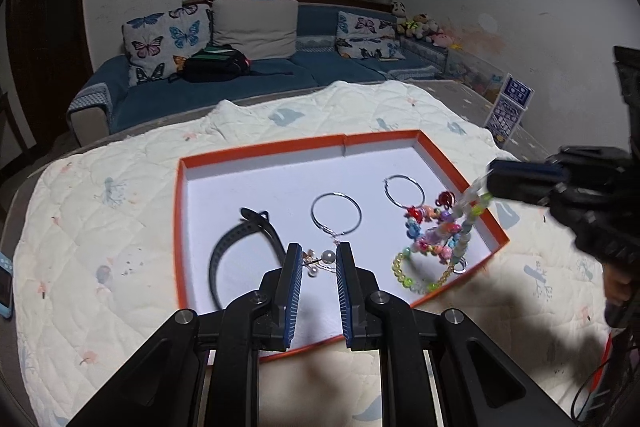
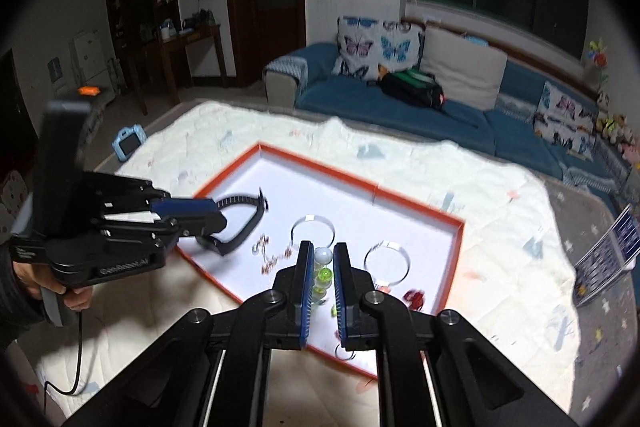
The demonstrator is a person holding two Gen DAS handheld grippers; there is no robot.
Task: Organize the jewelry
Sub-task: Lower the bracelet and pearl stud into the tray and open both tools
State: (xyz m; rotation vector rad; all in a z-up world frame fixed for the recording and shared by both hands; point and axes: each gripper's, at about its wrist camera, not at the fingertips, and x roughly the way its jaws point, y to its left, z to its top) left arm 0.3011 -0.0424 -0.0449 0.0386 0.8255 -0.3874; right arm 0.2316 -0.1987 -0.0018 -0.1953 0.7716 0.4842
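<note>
- Jewelry lies inside a shallow orange-rimmed cardboard tray (image 1: 182, 227) with a white floor, set on a cream quilted blanket (image 1: 80, 227) over a table.
- On the tray's left lies a black rubber watch strap (image 1: 224, 247); two thin silver hoop earrings (image 1: 336, 214) sit mid-tray, side by side but apart.
- Small pearl drop earrings (image 1: 328, 257) rest on the tray floor just ahead of the left gripper (image 1: 318, 261), whose blue-padded jaws stand apart with nothing between them.
- The right gripper (image 2: 321, 263) pinches a strand of pale and lime-green beads (image 2: 322, 275) between its nearly closed jaws.
- That strand belongs to a multicoloured beaded charm bracelet (image 1: 432, 239); its top is lifted above the tray's right side, while its lower loop lies on the tray floor.
- Behind the table stands a blue sofa (image 1: 240, 79) with butterfly-print cushions (image 1: 160, 39).
</note>
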